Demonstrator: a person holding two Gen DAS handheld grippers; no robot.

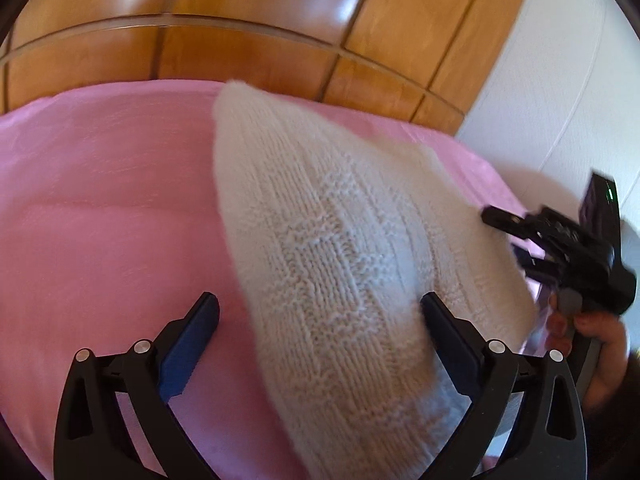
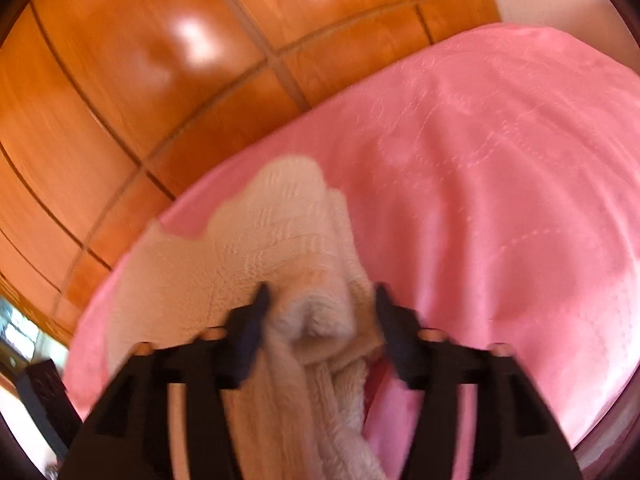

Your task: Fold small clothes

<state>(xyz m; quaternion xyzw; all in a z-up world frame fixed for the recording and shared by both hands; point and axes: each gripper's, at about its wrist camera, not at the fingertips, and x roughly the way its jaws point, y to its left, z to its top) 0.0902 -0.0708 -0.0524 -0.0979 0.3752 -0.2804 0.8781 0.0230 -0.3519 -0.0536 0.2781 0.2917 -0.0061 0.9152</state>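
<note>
While spread wide at lower centre of the left wrist view, left gripper point(image 1: 320, 312) not clamped, cream knitted garment point(image 1: 340, 248) lying across pink cover point(image 1: 100, 208), one finger point(image 1: 444, 320) against the knit. At right of that view, right gripper point(image 1: 508, 236) at the garment's edge. Right wrist view blurred: jaws apart around a bunched fold, grip impossible to tell.

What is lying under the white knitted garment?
The white knitted garment lies on a pink blanket, which shows around it. Whatever is directly beneath its middle is covered, so nothing else can be confirmed there. Behind the blanket stands a wooden panelled wall.
</note>
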